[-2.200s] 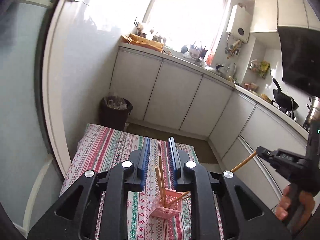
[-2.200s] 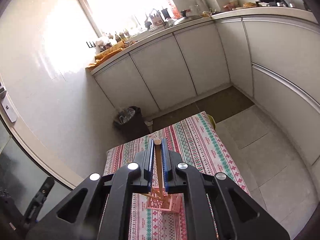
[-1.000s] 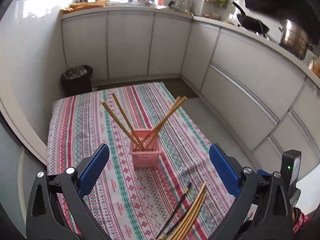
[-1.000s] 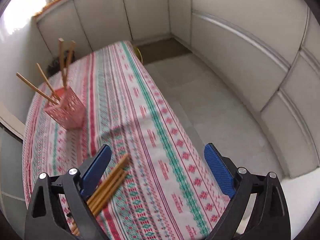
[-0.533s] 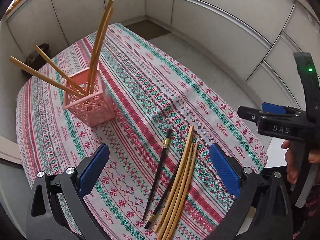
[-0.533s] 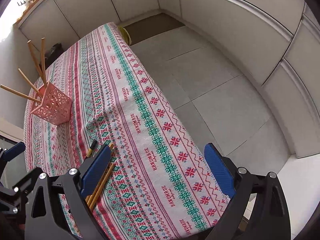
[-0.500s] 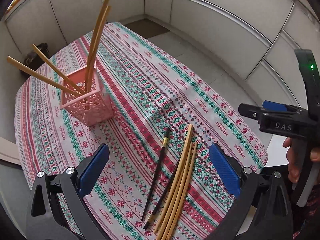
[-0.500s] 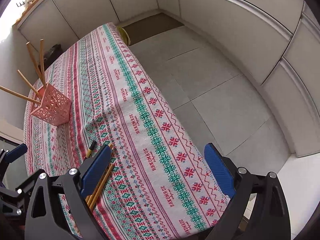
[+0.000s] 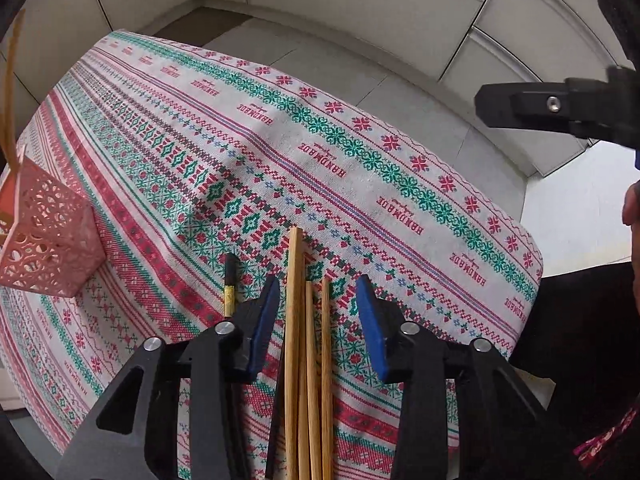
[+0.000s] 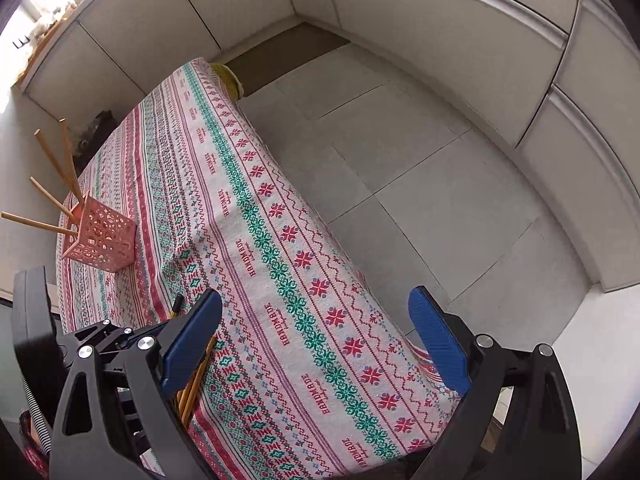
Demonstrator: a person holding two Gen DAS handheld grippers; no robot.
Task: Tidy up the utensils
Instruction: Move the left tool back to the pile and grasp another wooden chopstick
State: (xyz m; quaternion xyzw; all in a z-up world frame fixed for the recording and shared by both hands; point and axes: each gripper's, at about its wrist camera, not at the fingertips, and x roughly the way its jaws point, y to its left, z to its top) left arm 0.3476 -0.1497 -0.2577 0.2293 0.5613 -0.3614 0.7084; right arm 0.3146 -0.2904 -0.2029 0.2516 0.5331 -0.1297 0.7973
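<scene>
Left gripper (image 9: 316, 320) closing around wooden chopsticks (image 9: 306, 344) near table (image 9: 440, 184) edge, nothing gripped yet, bound for pink holder (image 9: 44, 248); right gripper (image 10: 316, 344) wide open, empty.

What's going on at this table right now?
A person is sorting chopsticks into a pink holder, which already has four. The left hand-held gripper is closing around the loose wooden chopsticks lying on the patterned tablecloth, pads not yet touching. The right hand-held gripper hangs open over the table edge, holding nothing.
</scene>
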